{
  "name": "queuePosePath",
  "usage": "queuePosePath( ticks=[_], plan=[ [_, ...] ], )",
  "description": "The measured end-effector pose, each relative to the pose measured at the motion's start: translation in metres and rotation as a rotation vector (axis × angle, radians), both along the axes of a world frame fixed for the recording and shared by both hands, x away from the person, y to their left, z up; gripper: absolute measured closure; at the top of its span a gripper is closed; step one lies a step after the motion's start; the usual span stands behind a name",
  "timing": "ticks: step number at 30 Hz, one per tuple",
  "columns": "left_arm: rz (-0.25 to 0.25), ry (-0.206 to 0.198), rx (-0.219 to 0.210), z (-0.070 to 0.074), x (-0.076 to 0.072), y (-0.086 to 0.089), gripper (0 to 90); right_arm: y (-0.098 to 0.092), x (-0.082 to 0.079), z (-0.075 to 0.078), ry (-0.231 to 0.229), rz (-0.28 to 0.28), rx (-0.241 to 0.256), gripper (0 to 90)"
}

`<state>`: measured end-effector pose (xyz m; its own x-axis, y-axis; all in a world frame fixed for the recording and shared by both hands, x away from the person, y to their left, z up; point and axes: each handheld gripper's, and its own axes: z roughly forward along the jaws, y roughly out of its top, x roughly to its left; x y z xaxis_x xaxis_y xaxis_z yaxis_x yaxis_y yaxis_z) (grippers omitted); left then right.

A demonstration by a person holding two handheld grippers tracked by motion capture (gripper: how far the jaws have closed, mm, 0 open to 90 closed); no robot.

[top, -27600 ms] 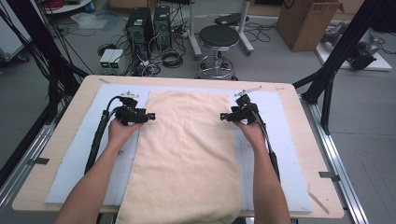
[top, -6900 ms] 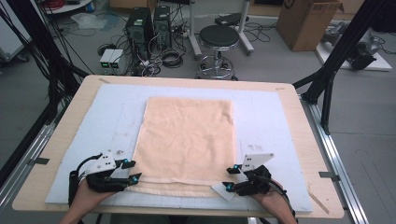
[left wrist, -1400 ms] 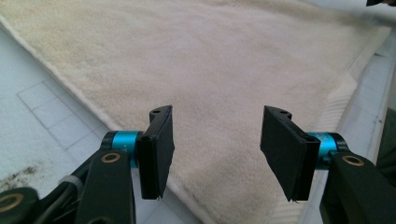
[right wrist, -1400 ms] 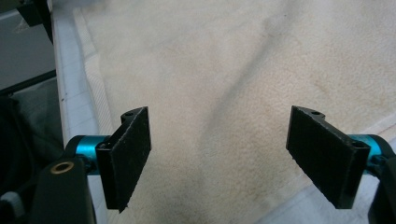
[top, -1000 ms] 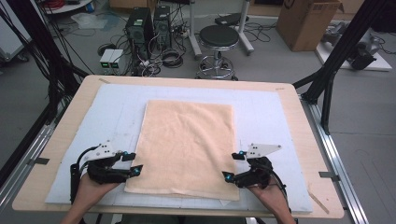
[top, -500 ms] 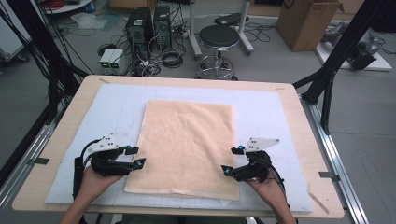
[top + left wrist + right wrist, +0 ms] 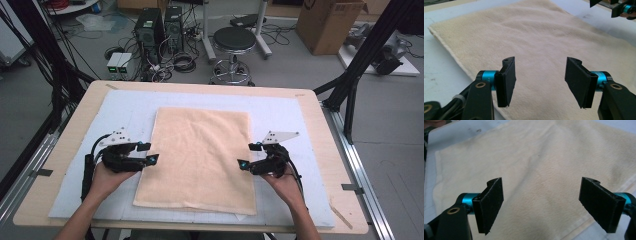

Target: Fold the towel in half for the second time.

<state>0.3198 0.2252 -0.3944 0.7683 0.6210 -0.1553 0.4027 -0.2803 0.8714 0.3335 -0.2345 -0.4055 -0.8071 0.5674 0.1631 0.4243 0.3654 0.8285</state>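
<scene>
The left gripper (image 7: 540, 83) has its jaws spread wide with nothing between them, and the towel (image 7: 544, 40) lies flat just beneath and ahead of them. In the high view this left gripper (image 7: 149, 159) sits at the towel's left edge, pointing inward across it, held by the person's left hand (image 7: 107, 172).

The right gripper (image 7: 541, 205) also has its jaws wide apart and empty, over the cloth near its hemmed edge. From above, the right gripper (image 7: 245, 163) is at the towel's right edge, facing the other one, with the right hand (image 7: 280, 175) behind it.

The towel (image 7: 200, 155), folded into a tall rectangle, lies smooth in the middle of a white mat (image 7: 125, 107) covering the wooden table (image 7: 85, 107). Beyond the table a black stool (image 7: 234, 42) stands on the floor.
</scene>
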Motion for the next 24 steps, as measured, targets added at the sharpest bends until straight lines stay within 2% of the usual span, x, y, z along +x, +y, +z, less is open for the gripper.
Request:
queuePosePath(
  ticks=[7, 11, 13, 15, 18, 23, 24],
  plan=[
    [0.046, 0.017, -0.032, -0.006, 0.018, 0.004, 43.8, -0.001, 0.015, 0.001, 0.004, -0.027, -0.003, 19.6],
    [0.069, 0.027, -0.012, -0.006, 0.029, 0.005, 44.0, -0.001, 0.023, 0.006, 0.002, -0.031, -0.014, 19.9],
    [0.083, 0.025, -0.026, -0.007, 0.034, 0.007, 44.1, -0.001, 0.027, 0.008, -0.004, -0.036, -0.011, 20.4],
    [0.090, 0.037, -0.004, -0.007, 0.041, 0.007, 44.0, -0.002, 0.032, 0.010, 0.003, -0.042, -0.017, 20.4],
    [0.105, 0.037, -0.006, -0.005, 0.050, 0.007, 44.0, -0.001, 0.040, 0.013, -0.002, -0.050, -0.021, 20.7],
    [0.136, 0.043, -0.002, 0.000, 0.065, 0.008, 44.5, 0.001, 0.055, 0.018, 0.014, -0.056, -0.043, 20.9],
    [0.139, 0.043, -0.002, 0.001, 0.067, 0.009, 44.5, 0.002, 0.057, 0.021, -0.002, -0.063, -0.043, 21.7]
  ],
)
